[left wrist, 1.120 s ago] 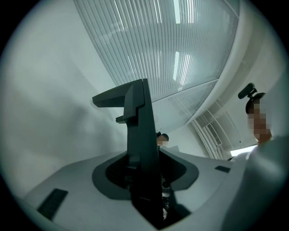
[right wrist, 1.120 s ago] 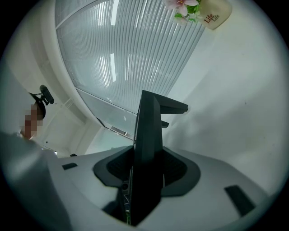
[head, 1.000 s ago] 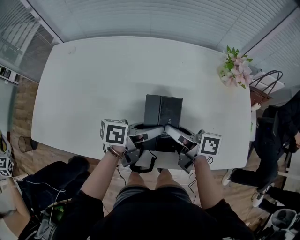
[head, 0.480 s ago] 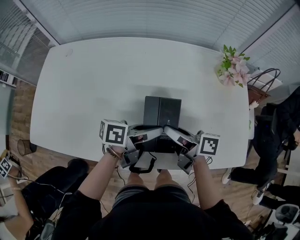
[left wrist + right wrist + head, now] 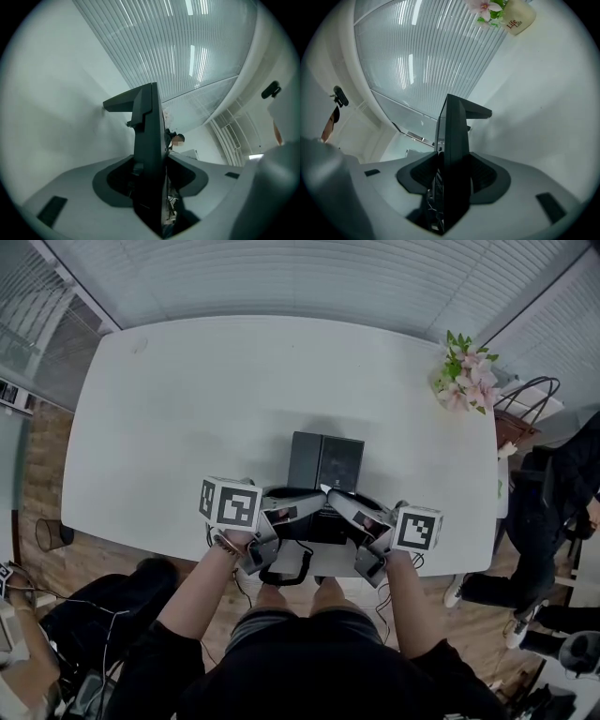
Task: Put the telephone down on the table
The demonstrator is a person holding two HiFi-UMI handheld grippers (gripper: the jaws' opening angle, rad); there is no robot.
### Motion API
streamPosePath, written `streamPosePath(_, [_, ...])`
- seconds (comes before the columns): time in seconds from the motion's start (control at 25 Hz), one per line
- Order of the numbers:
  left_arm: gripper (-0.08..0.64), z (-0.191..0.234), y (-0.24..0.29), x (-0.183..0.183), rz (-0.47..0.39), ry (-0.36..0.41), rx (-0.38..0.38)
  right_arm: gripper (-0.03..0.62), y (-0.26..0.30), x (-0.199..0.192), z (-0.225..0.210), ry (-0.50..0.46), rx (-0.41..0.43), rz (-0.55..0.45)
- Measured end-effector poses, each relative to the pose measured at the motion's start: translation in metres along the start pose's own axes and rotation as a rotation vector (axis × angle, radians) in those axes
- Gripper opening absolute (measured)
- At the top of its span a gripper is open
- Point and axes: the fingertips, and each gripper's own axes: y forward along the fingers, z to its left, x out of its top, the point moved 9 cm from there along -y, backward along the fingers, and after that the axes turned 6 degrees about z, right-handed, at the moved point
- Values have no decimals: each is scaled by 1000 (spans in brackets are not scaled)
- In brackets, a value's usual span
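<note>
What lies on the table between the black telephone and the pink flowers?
Nothing. In the head view the table is bare between the telephone and the flowers.

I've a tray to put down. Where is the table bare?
The table is bare left of the telephone and beyond it, up to the mug of flowers at the far right corner. Crowded at the near edge, round the telephone.
</note>
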Motion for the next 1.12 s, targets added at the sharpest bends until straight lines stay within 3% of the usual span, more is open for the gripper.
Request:
streamPosePath(0.12, [224, -2, 0, 1, 13, 35, 51, 204, -3, 2, 0, -42, -66, 14])
streamPosePath(0.48, [270, -2, -2, -1, 25, 46, 175, 202, -2, 3, 2, -82, -98, 24])
streamPosePath(0.84, [276, -2, -3, -3, 29, 45, 210, 206, -3, 2, 4, -102, -136, 31])
streamPosePath(1.0, [299, -2, -1, -3, 45, 55, 290, 198, -5, 3, 7, -139, -181, 38])
streamPosePath(1.12, [299, -2, -1, -4, 44, 65, 305, 196, -5, 2, 7, -138, -185, 34])
